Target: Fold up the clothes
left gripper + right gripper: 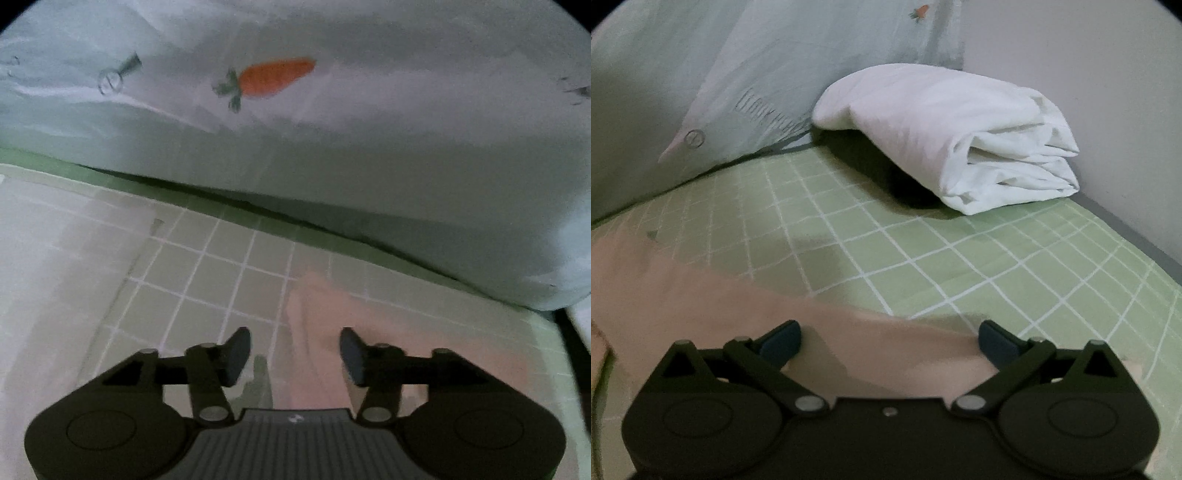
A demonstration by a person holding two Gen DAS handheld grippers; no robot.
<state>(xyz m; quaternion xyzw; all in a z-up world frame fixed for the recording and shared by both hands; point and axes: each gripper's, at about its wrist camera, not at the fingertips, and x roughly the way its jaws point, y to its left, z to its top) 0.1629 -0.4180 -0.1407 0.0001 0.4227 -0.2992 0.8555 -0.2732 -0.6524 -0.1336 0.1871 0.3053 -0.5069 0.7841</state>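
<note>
L gripper (291, 356) fingers wide, nothing held, over a pale pink garment (325, 332) lying blurred on the green checked sheet (207, 266). R gripper (888, 341) also wide, empty, above same pink cloth; its fold state can't be told. Far R, white bundle (960, 136) sits folded by the pillow (746, 74), so at least one piece looks done.

A bedroom at home: green checked bedsheet (960, 258), carrot-print pillow (332, 129), folded white bedding (960, 140) against a wall

Dim, flat indoor light; both views motion-blurred, smeary; fisheye bending, dark vignette corners.
</note>
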